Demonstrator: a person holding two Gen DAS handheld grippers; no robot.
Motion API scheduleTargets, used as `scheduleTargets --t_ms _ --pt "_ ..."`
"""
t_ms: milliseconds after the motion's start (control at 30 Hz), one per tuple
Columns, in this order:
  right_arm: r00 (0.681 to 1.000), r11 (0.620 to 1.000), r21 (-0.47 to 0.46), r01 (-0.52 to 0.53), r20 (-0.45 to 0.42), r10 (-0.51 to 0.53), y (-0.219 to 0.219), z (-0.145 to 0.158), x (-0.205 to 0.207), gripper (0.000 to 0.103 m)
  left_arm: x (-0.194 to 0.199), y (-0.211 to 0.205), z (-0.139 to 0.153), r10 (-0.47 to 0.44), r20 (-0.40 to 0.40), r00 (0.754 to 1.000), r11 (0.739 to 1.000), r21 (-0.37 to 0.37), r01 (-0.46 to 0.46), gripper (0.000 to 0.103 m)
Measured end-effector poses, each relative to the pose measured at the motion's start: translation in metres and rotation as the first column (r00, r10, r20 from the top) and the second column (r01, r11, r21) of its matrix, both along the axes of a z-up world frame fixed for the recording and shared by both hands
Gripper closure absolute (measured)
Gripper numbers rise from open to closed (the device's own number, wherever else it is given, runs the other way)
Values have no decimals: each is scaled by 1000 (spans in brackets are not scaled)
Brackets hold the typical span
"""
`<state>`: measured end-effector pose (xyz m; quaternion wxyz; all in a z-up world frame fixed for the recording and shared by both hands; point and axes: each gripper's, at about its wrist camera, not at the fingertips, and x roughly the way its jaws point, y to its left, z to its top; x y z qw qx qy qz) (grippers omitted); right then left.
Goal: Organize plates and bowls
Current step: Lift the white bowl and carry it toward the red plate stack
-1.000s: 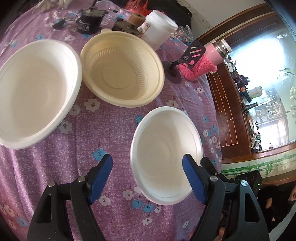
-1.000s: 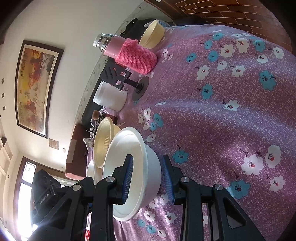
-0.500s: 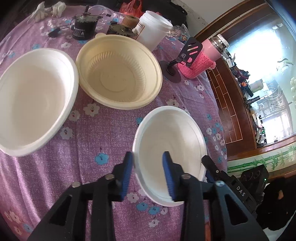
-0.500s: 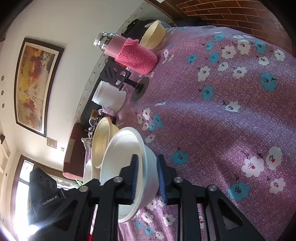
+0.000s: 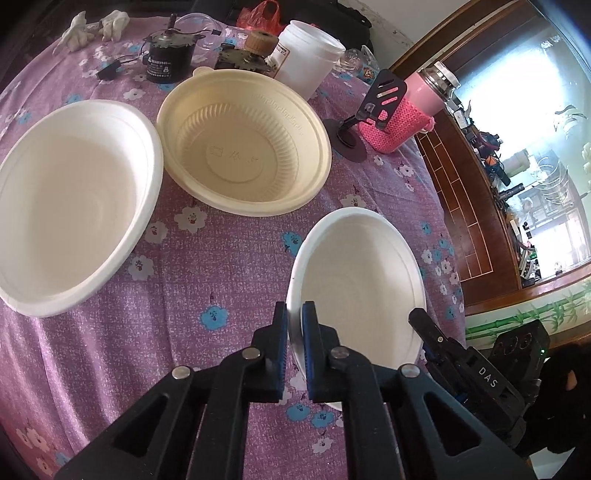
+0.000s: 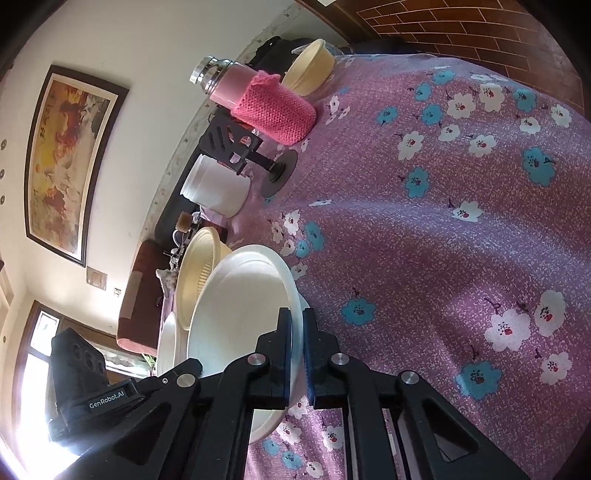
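Observation:
A small white bowl (image 5: 362,280) sits on the purple flowered tablecloth. My left gripper (image 5: 294,314) is shut on its near-left rim. My right gripper (image 6: 297,321) is shut on the rim of the same small white bowl (image 6: 240,306) from the opposite side; it also shows in the left wrist view (image 5: 439,339). A large white bowl (image 5: 70,199) lies at the left. A cream ribbed bowl (image 5: 243,144) lies behind, also seen in the right wrist view (image 6: 195,273). Another cream bowl (image 6: 310,68) stands at the table's far edge.
At the back stand a white plastic jar (image 5: 306,59), a black phone stand (image 5: 373,110), a pink flask with knitted sleeve (image 5: 406,110), a small black motor (image 5: 168,55) and gloves (image 5: 92,29). The table edge (image 5: 454,258) drops off at the right.
Both grippers closed from open onto opposite rims of the small white bowl. The left gripper shifted right to the bowl's left rim.

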<state>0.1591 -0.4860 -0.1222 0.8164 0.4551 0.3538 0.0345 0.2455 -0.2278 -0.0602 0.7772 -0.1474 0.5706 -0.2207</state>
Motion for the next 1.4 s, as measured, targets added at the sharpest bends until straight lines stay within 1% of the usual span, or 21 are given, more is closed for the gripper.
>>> scheduleTargets --t_ms 267,400,533,633,900,1067,1200,1300,1400 --pt "1000 999 -30 -24 14 25 15 13 -3 97 -12 19 13 27 13 1000 1000 -12 -26 96" --pt "999 999 -18 -38 33 39 29 20 -10 97 -23 36 23 49 30 998 999 -11 -48 96" --pt "997 998 -1 -61 45 61 49 24 -16 97 -37 62 31 82 45 996 997 -10 -82 96" --pt "995 996 -6 -91 52 91 69 30 -21 97 -48 85 38 114 55 992 993 -15 -114 96" --pt "979 982 -50 -182 86 186 132 58 -33 97 -84 151 54 193 81 978 981 -41 -190 96" --pt "959 964 -80 -253 107 261 180 76 -40 96 -111 202 65 261 106 960 965 -54 -256 96" --pt "939 945 -88 -314 121 323 219 85 -45 96 -136 246 76 321 131 938 947 -60 -316 96" --pt "915 924 -94 -370 137 380 252 93 -51 96 -155 277 84 358 152 921 934 -58 -353 96" --pt "884 898 -100 -428 158 439 287 98 -60 96 -180 313 90 410 174 895 912 -44 -409 96"
